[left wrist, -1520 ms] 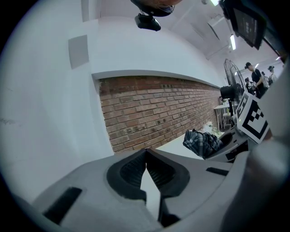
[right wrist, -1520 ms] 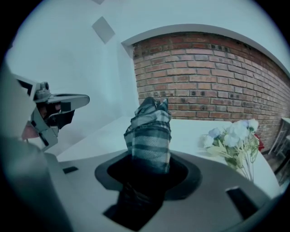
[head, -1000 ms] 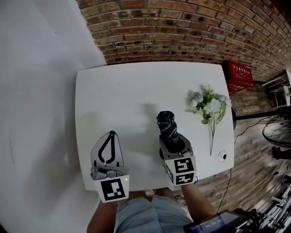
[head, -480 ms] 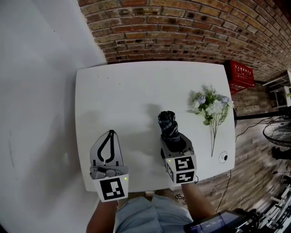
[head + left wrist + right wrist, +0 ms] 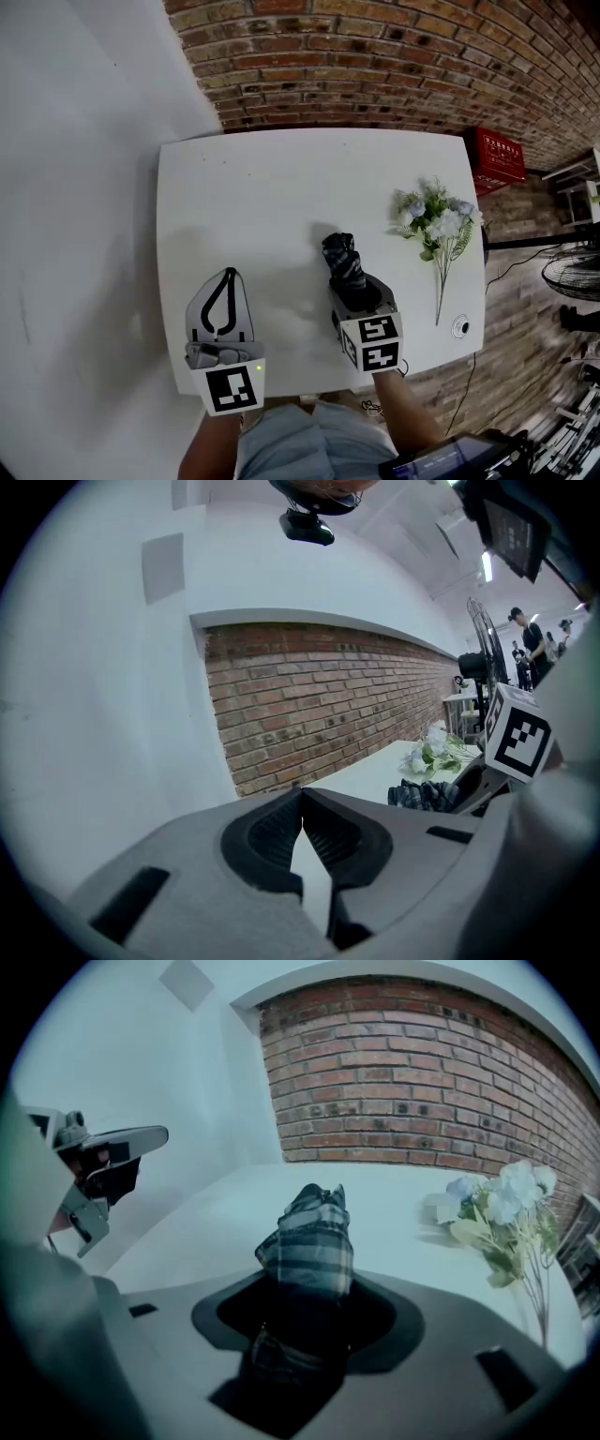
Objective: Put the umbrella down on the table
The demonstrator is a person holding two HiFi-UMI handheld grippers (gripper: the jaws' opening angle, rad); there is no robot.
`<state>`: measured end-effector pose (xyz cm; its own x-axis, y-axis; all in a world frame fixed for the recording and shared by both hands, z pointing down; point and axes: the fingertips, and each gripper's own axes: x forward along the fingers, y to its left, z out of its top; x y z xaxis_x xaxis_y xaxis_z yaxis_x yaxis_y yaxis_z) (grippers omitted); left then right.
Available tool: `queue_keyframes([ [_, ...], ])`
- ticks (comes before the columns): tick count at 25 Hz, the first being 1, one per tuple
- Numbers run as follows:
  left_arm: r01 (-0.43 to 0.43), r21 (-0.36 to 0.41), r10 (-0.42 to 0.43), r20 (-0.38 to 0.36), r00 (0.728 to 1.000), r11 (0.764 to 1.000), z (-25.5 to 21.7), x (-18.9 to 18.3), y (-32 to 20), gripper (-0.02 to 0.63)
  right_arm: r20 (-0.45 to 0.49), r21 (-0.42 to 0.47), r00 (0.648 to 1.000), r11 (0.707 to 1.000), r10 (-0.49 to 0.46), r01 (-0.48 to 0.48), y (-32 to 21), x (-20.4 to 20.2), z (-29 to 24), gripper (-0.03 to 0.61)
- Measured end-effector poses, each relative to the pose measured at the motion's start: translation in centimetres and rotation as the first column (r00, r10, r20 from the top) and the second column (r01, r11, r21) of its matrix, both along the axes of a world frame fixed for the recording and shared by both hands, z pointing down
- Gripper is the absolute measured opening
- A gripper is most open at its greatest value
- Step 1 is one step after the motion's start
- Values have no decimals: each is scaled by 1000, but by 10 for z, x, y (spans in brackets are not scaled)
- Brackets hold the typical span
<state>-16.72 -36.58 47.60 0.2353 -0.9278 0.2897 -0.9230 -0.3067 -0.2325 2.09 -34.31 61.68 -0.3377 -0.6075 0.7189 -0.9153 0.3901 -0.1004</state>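
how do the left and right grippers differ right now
The left gripper has its jaws together and empty; the right gripper has jaws opening with the folded plaid umbrella between them. The left gripper points nearly level; the right gripper tilts down toward the white table. Both are over its near edge.

The left gripper (image 5: pixel 302 794) fills the lower frame, its grey jaws closed tip to tip with nothing between them. Beyond them a white table (image 5: pixel 372 772) runs toward a red brick wall (image 5: pixel 328 691). At the right, over the table, a folded plaid umbrella (image 5: pixel 422 794) shows, and farther back lies a bouquet of pale flowers (image 5: pixel 436 752) (the two are apart). A standing fan (image 5: pixel 472 665) rises behind.
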Motion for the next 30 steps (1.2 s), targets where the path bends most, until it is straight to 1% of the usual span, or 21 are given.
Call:
queue_keyframes([
  [5,3,11,-3,-2,1000,1000,-4,1,1,9,7,-28,1000,999,-20,21,1,-2,3,261],
  [10,8,22,-7,-2,1000,1000,-10,2,5,9,27,-27,999,999,-18,19,0,-1,-3,298],
  [13,12,37,-12,3,1000,999,-18,1,9,9,38,8,999,1000,-17,16,-3,1,-16,302],
  [16,23,56,-22,-8,1000,998,-28,3,15,9,55,53,998,998,-23,21,-4,1,-36,302],
  [20,22,93,-20,-14,1000,995,-51,13,26,9,84,133,996,991,-33,22,-4,5,-70,296],
  [24,22,147,-18,-32,999,989,-80,25,39,9,142,212,989,977,-51,20,0,7,-108,253],
  [26,23,180,-18,-28,999,983,-96,30,46,9,154,266,986,963,-70,27,4,7,-129,220],
  [28,31,206,-25,-31,999,978,-112,34,55,9,174,343,979,938,-109,44,10,5,-156,166],
  [29,35,219,-29,-32,999,975,-121,36,59,9,188,387,973,921,-132,51,13,3,-171,107],
  [30,38,233,-32,-31,999,972,-129,38,63,9,200,428,968,902,-154,55,16,1,-186,83],
])
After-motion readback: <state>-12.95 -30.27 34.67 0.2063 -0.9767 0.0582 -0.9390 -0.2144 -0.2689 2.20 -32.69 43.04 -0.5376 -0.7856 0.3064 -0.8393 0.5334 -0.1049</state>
